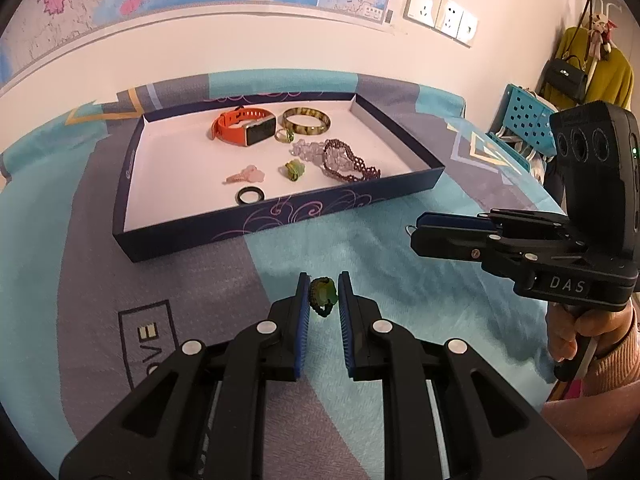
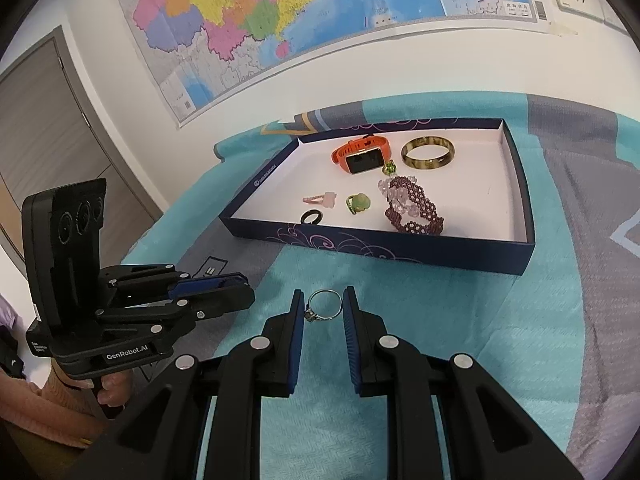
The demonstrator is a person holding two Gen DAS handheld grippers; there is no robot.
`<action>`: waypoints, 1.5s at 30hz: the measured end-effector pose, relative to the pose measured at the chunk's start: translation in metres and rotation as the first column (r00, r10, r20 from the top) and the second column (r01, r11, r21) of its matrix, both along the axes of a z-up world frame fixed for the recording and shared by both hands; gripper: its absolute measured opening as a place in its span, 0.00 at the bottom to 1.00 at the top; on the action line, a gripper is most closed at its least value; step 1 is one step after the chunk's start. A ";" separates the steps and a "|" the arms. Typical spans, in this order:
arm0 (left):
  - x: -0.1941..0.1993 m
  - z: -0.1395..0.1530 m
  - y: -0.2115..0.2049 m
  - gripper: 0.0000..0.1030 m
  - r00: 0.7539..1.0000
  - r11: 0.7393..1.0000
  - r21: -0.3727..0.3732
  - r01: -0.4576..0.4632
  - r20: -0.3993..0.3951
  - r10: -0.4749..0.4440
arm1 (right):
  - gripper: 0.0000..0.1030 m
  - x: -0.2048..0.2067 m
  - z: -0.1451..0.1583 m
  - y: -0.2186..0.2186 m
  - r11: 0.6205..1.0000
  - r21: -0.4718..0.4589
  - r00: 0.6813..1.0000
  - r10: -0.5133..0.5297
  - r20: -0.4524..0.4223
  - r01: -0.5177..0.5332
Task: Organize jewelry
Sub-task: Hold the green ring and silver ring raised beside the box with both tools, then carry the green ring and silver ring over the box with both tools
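My left gripper [image 1: 323, 298] is shut on a green stone ring [image 1: 323, 295], held above the bedspread in front of the tray. My right gripper [image 2: 325, 307] is shut on a thin silver ring [image 2: 325, 306], also in front of the tray; it shows from the side in the left wrist view [image 1: 416, 231]. The left gripper shows in the right wrist view [image 2: 240, 288]. The navy tray [image 1: 280, 208] [image 2: 400, 246] holds an orange watch [image 1: 244, 126], a bangle [image 1: 306, 120], a beaded bracelet [image 1: 348, 160], a black ring [image 1: 250, 196], a pink clip [image 1: 248, 176] and green rings [image 1: 294, 170].
The tray lies on a blue and grey bedspread [image 1: 100, 260]. A wall with maps [image 2: 280, 20] stands behind it. A blue crate [image 1: 524, 114] and hanging bags [image 1: 568, 74] are at the right. A door [image 2: 40, 128] is at the left.
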State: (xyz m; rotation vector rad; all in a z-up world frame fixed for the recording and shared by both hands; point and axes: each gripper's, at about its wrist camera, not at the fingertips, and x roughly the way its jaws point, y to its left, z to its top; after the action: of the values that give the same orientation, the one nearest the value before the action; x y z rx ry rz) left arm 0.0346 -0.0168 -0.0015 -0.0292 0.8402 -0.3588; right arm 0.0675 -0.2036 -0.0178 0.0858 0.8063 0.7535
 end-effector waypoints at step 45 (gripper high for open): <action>0.020 0.027 0.003 0.14 0.997 1.000 -0.003 -0.013 0.082 0.013 | 0.17 0.024 0.026 0.002 1.000 0.000 0.997 -0.010 0.076 0.010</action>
State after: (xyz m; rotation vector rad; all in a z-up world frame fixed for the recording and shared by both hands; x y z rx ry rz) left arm 0.0548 -0.0138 0.0260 -0.0217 0.7584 -0.3468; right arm 0.0920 -0.2017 0.0086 0.0601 0.7336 0.7428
